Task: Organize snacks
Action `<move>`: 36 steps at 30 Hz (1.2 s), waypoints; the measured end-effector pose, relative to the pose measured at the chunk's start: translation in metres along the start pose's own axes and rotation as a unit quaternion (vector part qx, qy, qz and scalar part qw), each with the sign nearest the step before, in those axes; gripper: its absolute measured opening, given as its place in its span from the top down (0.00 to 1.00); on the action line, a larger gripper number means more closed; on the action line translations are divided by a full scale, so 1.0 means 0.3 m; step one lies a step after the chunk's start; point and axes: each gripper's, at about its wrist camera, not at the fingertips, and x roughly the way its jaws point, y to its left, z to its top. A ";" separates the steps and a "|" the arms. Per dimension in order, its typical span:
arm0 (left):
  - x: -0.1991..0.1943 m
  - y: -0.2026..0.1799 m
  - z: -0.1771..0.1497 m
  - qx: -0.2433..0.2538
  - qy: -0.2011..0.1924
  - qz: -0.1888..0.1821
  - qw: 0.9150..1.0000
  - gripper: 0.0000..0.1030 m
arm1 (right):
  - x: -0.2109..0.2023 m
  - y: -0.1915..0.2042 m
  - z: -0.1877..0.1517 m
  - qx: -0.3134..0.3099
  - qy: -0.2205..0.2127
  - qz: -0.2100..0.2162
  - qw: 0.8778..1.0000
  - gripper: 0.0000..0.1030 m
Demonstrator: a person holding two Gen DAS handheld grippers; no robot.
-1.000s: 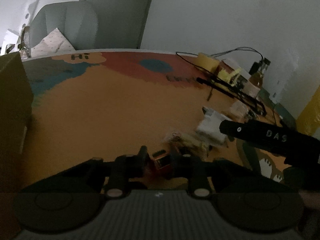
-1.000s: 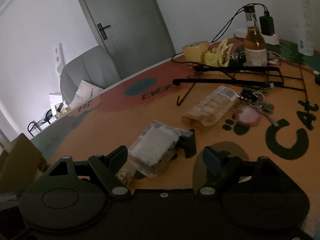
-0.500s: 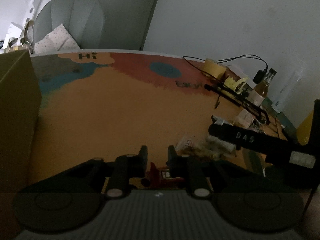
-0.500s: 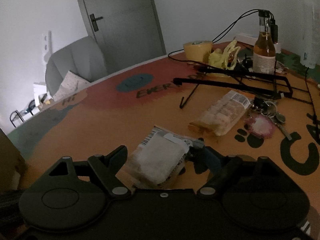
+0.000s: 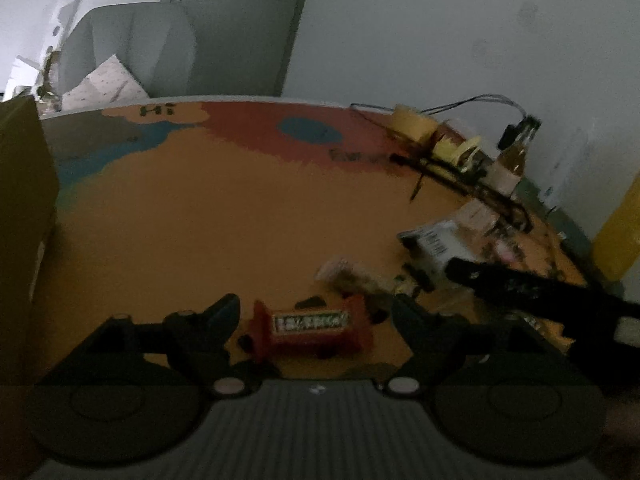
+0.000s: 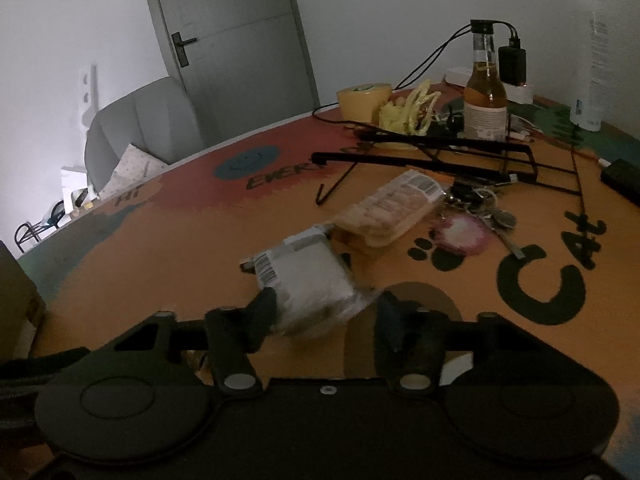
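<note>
with the left gripper (image 5: 316, 314) just opened around the red snack pack (image 5: 310, 328) on the tabletop (image 5: 224, 216), let the closing right gripper (image 6: 326, 312) pinch the white-wrapped snack (image 6: 308, 280) near the tabletop's middle squarely before lifting.

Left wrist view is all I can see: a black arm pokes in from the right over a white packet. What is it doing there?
Observer: That is the right gripper. Its jaws have just been closing on the white wrapped packet, and both fingers look to touch its wrapper.
Operator: What is the blurry pale thing behind it?
Observer: A clear pack of biscuits, lying flat on the table mat.
Operator: Anything next to that?
Observer: A bunch of keys with a round pink fob, right beside the biscuits.
</note>
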 end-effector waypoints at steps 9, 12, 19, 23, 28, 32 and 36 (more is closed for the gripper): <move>-0.003 -0.017 -0.043 0.023 -0.021 0.045 0.999 0.25 | 0.012 0.029 0.019 -0.045 -0.027 0.010 0.999 0.19; -0.001 -0.013 -0.038 0.031 -0.023 0.055 0.998 0.39 | 0.032 0.041 0.032 -0.064 -0.030 0.011 0.997 0.17; -0.003 0.049 -0.011 0.008 -0.026 0.046 0.999 0.63 | 0.075 0.048 0.042 -0.081 -0.028 0.012 0.996 0.16; -0.019 0.065 -0.011 -0.004 -0.028 0.034 0.999 0.66 | 0.075 0.064 0.019 -0.101 -0.015 0.010 0.995 0.34; -0.049 0.071 -0.010 -0.008 -0.035 0.021 0.999 0.71 | 0.033 0.079 -0.008 -0.116 -0.018 0.020 0.993 0.48; -0.072 0.077 -0.013 -0.015 -0.039 0.014 0.999 0.76 | 0.004 0.075 -0.013 -0.099 -0.012 0.034 0.994 0.56; -0.100 0.076 -0.022 -0.015 -0.041 0.002 0.999 0.80 | -0.025 0.066 -0.031 -0.092 -0.012 0.033 0.995 0.57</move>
